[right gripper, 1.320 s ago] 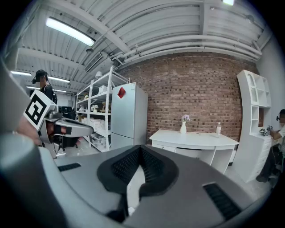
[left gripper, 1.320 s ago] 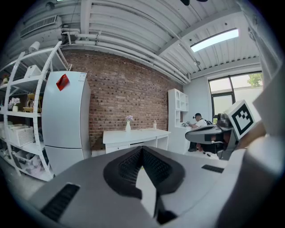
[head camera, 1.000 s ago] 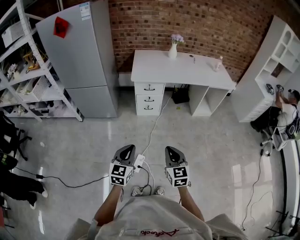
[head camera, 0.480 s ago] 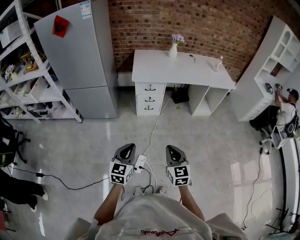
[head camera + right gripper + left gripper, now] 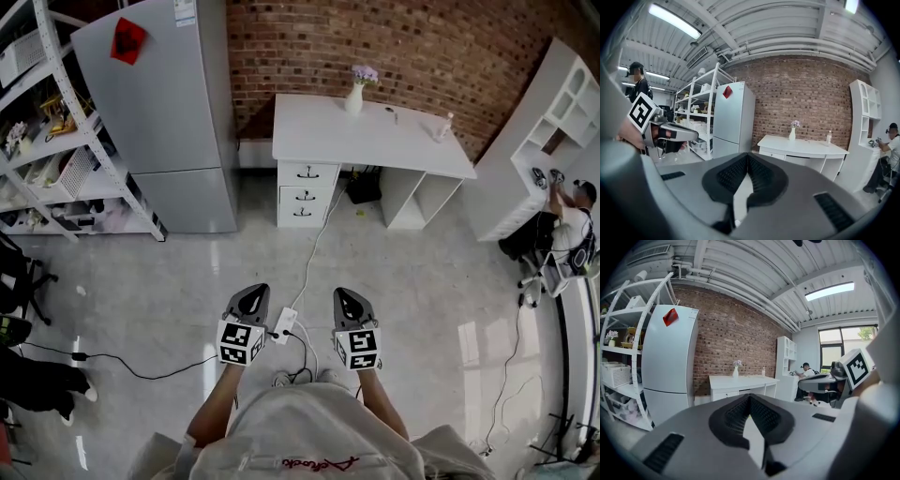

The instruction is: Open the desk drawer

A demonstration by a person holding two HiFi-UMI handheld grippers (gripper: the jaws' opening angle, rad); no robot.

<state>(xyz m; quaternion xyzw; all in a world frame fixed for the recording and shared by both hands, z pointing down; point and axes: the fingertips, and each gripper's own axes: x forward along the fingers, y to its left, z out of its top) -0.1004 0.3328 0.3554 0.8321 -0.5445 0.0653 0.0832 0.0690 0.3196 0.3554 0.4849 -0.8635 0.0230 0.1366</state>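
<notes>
Drawers (image 5: 305,194) in bench (image 5: 375,131): handle form too small to tell. Small item (image 5: 446,125) at bench's right end unidentifiable. Dark object (image 5: 364,190) under bench unclear. Shelving rack (image 5: 66,141) cut by left edge, fridge (image 5: 169,103) by top edge, white shelf unit (image 5: 553,122) by right edge. Hands hidden behind marker cubes of left gripper (image 5: 251,298), right gripper (image 5: 350,300). Left gripper view: lower drawers behind gripper body.

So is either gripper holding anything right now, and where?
Nothing is held: left gripper and right gripper are both shut and empty, far from the desk.
</notes>
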